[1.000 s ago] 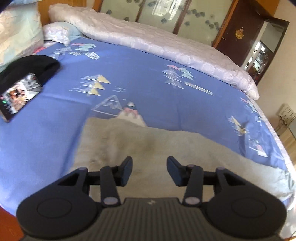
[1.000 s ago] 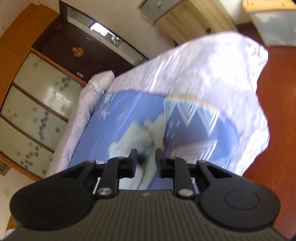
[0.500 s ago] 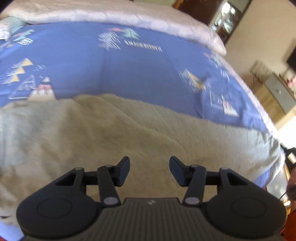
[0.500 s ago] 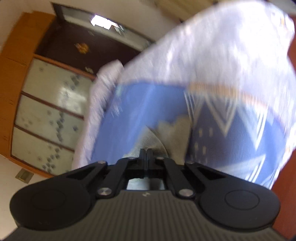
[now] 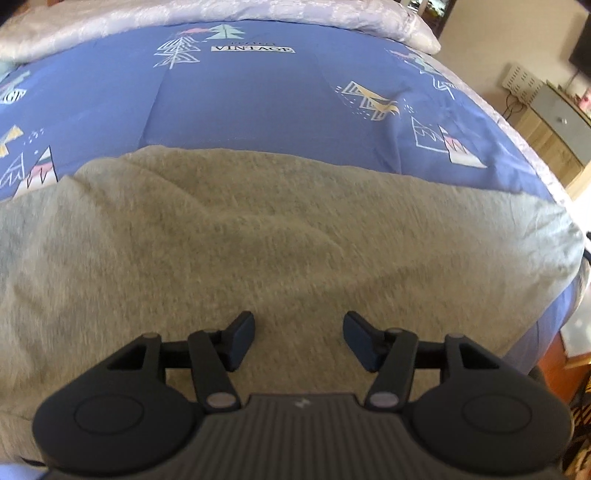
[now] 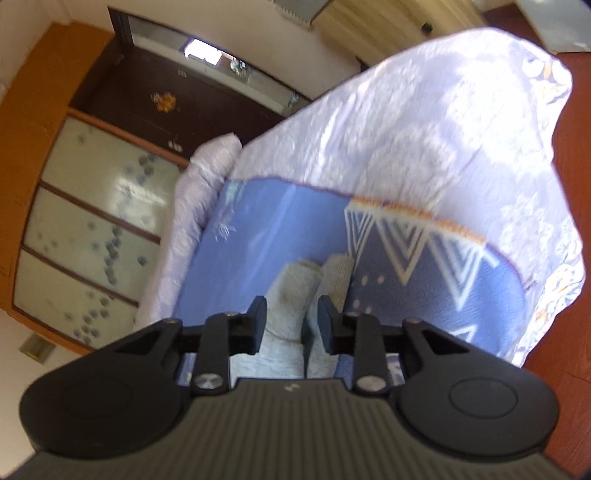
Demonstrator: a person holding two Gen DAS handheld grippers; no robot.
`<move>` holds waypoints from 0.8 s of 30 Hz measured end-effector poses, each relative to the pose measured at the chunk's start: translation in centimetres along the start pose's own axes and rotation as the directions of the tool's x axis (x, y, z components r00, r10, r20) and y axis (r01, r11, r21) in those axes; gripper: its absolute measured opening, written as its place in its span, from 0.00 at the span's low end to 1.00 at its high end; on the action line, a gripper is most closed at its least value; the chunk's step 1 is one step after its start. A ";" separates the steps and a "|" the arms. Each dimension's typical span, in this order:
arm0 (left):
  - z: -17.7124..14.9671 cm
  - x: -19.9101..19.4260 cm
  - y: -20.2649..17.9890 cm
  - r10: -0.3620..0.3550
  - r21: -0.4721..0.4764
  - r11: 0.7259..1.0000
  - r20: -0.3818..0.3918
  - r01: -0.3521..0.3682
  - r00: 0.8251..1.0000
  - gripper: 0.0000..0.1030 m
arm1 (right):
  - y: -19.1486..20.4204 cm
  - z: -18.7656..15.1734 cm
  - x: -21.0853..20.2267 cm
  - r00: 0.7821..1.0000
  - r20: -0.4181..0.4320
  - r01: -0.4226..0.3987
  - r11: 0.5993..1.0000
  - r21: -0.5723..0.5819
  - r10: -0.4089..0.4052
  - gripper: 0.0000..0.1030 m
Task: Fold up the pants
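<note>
Lying spread across the blue bed [image 5: 240,103], the grey pants [image 5: 258,236] fill six o'clock; left hand-held gripper [image 5: 299,341] hovers, jaws opening, empty; right hand-held gripper [image 6: 292,322], opening astride a cuff, risks dropping it.

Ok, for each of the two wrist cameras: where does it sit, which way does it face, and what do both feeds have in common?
Left wrist: sits behind the left gripper, tilted down over the grey pants spread on the blue bedsheet; the jaws are opening, nothing between them.
Right wrist: sits behind the right gripper, facing along the bed toward the wardrobe and dark door; the jaws are opening, a bunched end of the pants between them.
Shared: the pants, the bedsheet, the white quilt. No hand shows.
</note>
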State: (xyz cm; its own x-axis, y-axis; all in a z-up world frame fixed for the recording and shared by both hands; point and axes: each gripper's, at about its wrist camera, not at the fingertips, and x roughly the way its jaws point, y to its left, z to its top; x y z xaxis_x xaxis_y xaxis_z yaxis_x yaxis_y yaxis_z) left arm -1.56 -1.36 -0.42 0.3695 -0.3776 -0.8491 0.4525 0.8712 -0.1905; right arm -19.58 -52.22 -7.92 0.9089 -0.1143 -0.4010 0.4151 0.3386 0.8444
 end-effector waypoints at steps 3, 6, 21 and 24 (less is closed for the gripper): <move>-0.1 -0.1 0.0 0.006 0.009 1.000 0.003 -0.006 1.000 0.54 | 0.8 -0.4 1.6 0.999 -0.033 -0.001 1.000 -0.026 0.000 0.26; -0.2 -0.3 0.1 0.008 0.000 1.000 0.003 -0.008 1.000 0.54 | 1.9 -0.9 1.5 0.999 -0.001 0.033 0.996 -0.083 -0.034 0.06; 0.1 -1.7 -0.5 -0.039 -0.002 0.999 0.037 0.040 0.999 0.57 | 0.3 -1.1 -2.3 0.983 0.143 0.129 0.988 -0.081 -0.116 0.29; 0.3 -1.8 -0.3 -0.045 -0.017 0.999 0.042 0.046 0.998 0.57 | -0.3 -1.3 -1.1 0.987 0.101 0.131 0.990 -0.043 -0.126 0.34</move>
State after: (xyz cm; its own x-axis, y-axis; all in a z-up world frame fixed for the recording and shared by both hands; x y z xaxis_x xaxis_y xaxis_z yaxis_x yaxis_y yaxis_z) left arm -2.16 -1.08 1.26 0.3821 -0.4295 -0.8183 0.4554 0.8580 -0.2377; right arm -20.77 -50.95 -8.18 0.8488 -0.2498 -0.4660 0.5282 0.3610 0.7685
